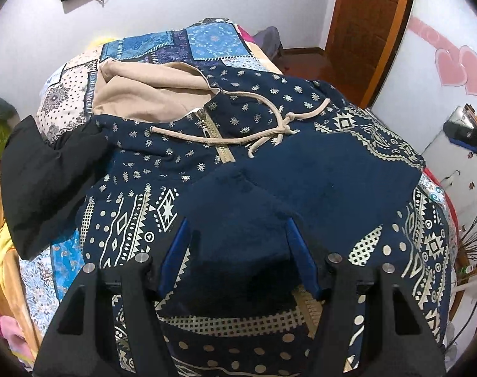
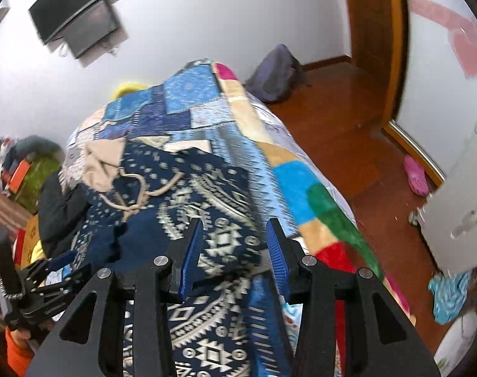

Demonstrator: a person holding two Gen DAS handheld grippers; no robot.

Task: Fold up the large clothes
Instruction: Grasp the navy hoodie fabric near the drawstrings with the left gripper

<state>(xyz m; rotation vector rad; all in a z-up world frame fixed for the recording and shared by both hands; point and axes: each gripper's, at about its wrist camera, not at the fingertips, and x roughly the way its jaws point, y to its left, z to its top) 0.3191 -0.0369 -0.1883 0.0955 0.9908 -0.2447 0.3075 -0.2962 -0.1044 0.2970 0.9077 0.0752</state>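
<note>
Left wrist: hoodie (image 1: 181,144) lies front-up on the quilted bed (image 1: 68,100), navy fleece with cream geometric print, beige hood lining, chunky zipper (image 1: 221,149), knotted drawstring (image 1: 282,125). Left gripper (image 1: 238,251) has its jaws wide, straddling a plain navy folded-over flap. Soft, bulky, limp; judge seams or hem the best hold.

Right wrist: blurred. Right gripper (image 2: 235,251) jaws wide over the printed edge near the bed's side, nothing pinched.

2 close wrist views, shared hoodie (image 1: 163,157)
</note>
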